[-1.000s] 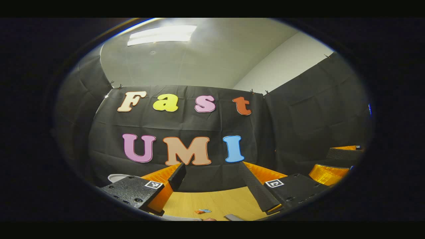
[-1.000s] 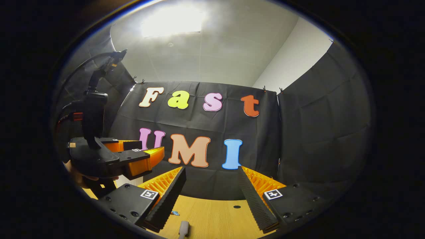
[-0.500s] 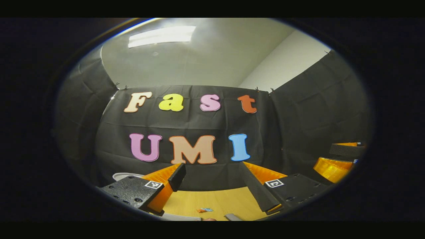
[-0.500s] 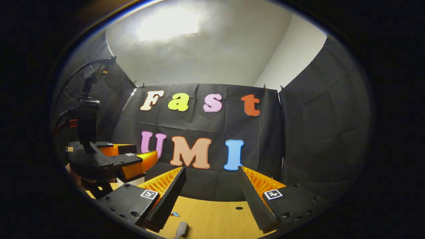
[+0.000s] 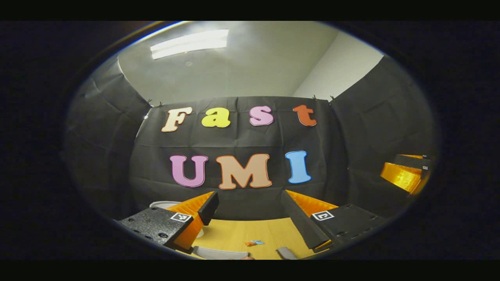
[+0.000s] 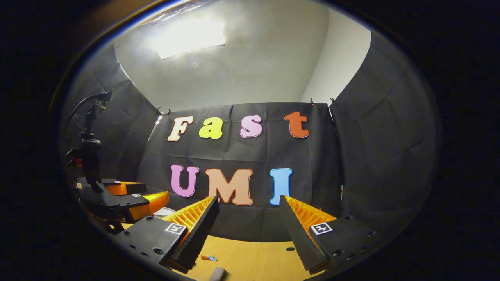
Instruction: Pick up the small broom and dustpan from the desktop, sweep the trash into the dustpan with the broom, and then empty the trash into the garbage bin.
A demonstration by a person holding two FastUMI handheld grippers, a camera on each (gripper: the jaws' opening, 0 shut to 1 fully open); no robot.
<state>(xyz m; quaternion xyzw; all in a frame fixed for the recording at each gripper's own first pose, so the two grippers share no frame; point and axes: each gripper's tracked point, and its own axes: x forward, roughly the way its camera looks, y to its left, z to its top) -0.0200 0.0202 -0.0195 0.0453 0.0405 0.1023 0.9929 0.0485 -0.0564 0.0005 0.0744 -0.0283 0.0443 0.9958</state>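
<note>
Two grippers, left [image 5: 249,206] and right [image 6: 249,216], both jaws wide apart, holding nothing above the desk [image 5: 234,235]; two trash scraps [image 5: 254,243].

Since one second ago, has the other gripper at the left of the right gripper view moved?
Yes. The left gripper now sits lower and further left against the black cloth wall, looking smaller.

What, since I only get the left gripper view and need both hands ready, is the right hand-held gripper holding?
Observer: Nothing. The right hand-held gripper is open above the desktop.
Operator: Anything ahead of it?
Observer: A small dark round spot on the wood, near its right finger.
Operator: How does my gripper look from there?
Observer: The left hand-held gripper sits off to its left, with a black cabled mast standing on it.
</note>
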